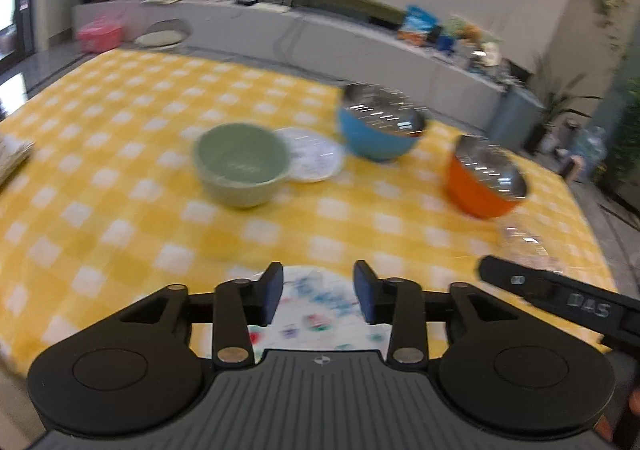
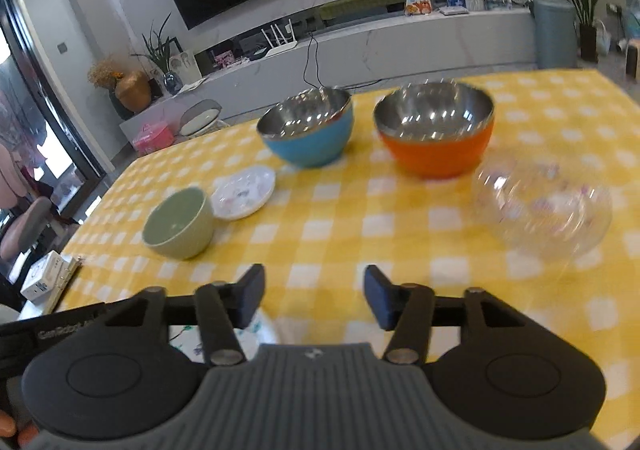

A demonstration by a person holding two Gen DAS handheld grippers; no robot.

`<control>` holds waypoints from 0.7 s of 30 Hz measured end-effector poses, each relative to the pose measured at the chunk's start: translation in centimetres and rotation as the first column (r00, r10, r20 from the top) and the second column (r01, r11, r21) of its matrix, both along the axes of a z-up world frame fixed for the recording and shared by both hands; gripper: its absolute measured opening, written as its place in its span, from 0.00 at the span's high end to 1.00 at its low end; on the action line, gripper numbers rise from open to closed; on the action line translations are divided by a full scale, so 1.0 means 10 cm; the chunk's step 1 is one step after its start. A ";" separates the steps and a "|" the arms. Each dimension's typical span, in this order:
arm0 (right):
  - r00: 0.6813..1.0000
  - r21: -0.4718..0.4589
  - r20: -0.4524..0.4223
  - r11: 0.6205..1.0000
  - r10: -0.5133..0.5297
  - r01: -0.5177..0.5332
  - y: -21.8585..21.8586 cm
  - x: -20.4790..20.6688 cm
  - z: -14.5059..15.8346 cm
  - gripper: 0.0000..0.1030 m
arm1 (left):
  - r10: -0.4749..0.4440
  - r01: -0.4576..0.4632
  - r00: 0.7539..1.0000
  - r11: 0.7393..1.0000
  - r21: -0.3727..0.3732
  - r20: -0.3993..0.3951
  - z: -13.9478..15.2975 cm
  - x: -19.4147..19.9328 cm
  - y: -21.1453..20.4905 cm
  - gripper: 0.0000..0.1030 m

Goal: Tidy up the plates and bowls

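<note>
On the yellow checked cloth (image 2: pixel 360 218) sit a green bowl (image 2: pixel 178 224), a small plate (image 2: pixel 244 192) touching it, a blue bowl (image 2: pixel 308 130), an orange bowl (image 2: pixel 436 128) and a clear bowl (image 2: pixel 542 206). Left gripper (image 1: pixel 319 292) hangs released over a patterned plate (image 1: pixel 320 314), nothing pinched. Right gripper (image 2: pixel 314 296) gapes too, empty, that plate's edge peeking beneath its left finger.

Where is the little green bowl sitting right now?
In the right wrist view the green bowl stands left of centre on the yellow checked tablecloth, right beside the small white plate.
</note>
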State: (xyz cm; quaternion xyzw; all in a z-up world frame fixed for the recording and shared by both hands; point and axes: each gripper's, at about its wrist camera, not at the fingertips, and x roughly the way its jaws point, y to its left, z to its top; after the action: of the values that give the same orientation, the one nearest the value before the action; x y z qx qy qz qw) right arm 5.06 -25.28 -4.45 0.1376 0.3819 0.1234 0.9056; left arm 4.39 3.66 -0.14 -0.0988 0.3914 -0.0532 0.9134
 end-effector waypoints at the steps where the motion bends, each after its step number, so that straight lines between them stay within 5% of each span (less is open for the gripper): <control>1: 1.000 -0.010 -0.015 1.000 0.003 -0.004 -0.05 0.04 0.02 0.33 | -0.026 0.026 1.000 1.000 0.002 0.010 0.04 0.02 -0.09 0.54; 10: 0.979 -0.169 0.014 0.965 -0.203 0.202 -0.75 0.30 0.01 0.31 | -0.212 0.214 0.975 0.977 -0.013 0.072 0.06 0.29 -0.85 0.51; 15: 0.952 -0.190 0.035 0.933 -0.304 0.305 -1.14 0.46 -0.13 0.31 | -0.246 0.248 0.968 0.968 -0.031 0.045 -0.11 0.51 -1.20 0.51; 21: 0.954 -0.155 -0.031 0.944 -0.299 0.291 -1.58 0.80 -0.23 0.37 | -0.239 0.236 0.971 0.968 -0.085 -0.025 -0.34 0.82 -1.42 0.47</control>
State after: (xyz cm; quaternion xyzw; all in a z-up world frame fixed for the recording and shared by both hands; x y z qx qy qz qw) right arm 13.09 -41.10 -6.74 0.1285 0.3894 -0.0462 0.9109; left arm 12.57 -10.50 -3.52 -0.0890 0.4137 -0.1764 0.8887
